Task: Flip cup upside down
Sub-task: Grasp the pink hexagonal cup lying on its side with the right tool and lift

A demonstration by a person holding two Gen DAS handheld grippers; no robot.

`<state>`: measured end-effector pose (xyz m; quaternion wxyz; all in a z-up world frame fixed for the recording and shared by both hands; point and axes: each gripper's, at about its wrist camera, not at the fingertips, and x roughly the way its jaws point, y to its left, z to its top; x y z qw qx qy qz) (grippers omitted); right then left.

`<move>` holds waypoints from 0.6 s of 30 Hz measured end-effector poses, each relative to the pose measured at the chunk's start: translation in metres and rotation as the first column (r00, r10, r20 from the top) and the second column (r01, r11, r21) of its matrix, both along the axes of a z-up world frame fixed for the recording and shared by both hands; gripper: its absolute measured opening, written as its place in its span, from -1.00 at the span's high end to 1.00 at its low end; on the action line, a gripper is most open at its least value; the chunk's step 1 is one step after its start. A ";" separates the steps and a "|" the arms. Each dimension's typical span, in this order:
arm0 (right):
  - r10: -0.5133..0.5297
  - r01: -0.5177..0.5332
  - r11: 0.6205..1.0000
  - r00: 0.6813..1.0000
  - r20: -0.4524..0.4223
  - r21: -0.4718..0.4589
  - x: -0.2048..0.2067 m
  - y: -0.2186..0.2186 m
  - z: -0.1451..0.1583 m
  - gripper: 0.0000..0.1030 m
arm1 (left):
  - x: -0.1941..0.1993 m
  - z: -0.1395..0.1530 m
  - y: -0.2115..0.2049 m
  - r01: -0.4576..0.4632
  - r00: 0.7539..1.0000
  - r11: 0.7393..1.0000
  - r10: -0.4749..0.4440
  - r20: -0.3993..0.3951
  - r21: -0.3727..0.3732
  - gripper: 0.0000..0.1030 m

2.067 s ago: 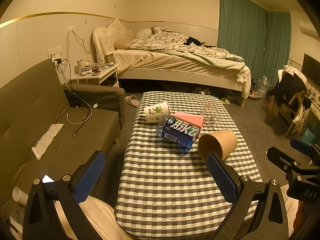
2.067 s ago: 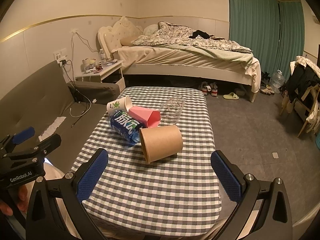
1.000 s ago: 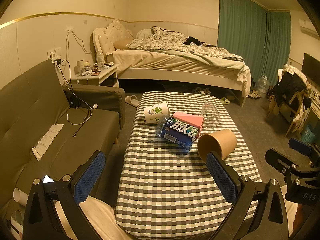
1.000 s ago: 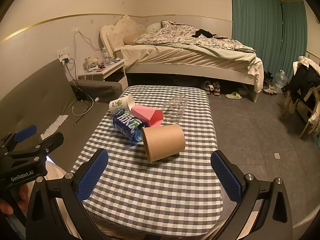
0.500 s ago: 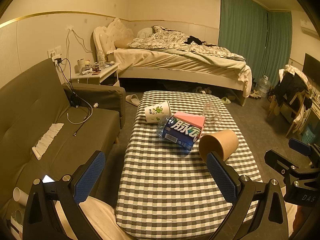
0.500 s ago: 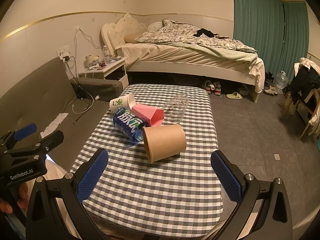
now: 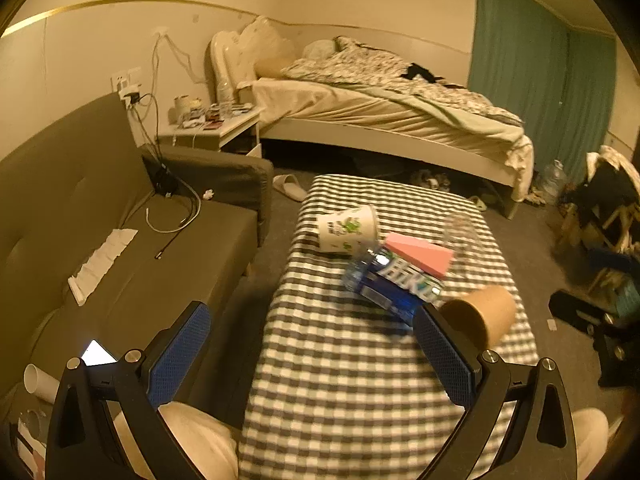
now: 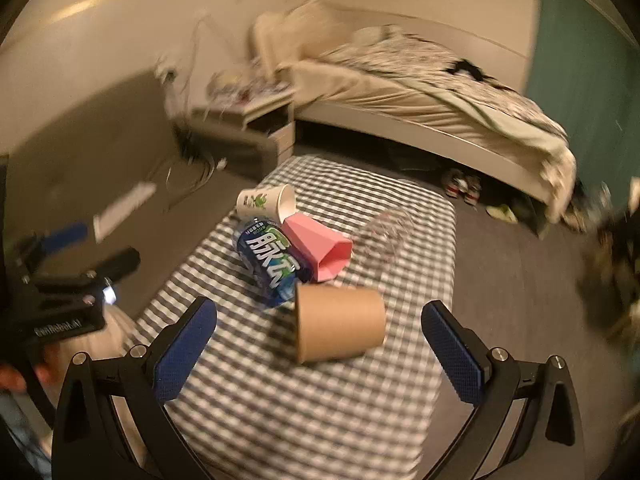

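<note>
Both claws stand wide open with nothing between their blue pads: my right gripper (image 8: 319, 344) hangs low over the near end of the checked table (image 8: 288, 420), and my left gripper (image 7: 312, 350) hangs over that table's left edge, beside the sofa (image 7: 100, 240). Beyond the table I see the unmade bed (image 7: 380, 108) against the far wall (the right wrist view is smeared, so fine detail there is lost).

On the cloth, a brown paper cup (image 8: 338, 324) lies on its side just ahead of my right gripper, roughly centred between its fingers, mouth toward the left, touched by neither pad. Just behind it a blue-labelled bottle (image 8: 272, 264) lies flat, with a pink faceted cup (image 8: 320, 250) on its side touching it. A white printed cup (image 8: 266, 202) lies farther back, beside the bottle's far end. A clear plastic cup (image 8: 386, 232) lies to the right of the pink one, too blurred to read well.
</note>
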<state>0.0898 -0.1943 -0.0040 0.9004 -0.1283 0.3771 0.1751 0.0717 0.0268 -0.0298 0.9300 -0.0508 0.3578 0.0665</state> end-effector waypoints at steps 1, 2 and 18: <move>0.030 -0.030 0.998 0.999 -0.011 -0.050 0.016 0.005 -0.002 -0.99 | 0.006 -0.003 0.003 -0.007 1.000 1.000 0.007 -0.006 0.003 -1.00; 0.050 -0.052 0.995 0.998 -0.022 -0.084 0.028 0.009 -0.005 -0.99 | 0.012 -0.006 0.005 -0.013 1.000 1.000 0.013 -0.012 0.006 -1.00; 0.322 -0.447 0.862 0.847 -0.422 -0.239 0.205 0.083 -0.112 -0.51 | 0.094 -0.084 0.039 -0.088 0.984 0.996 0.089 -0.158 0.007 -1.00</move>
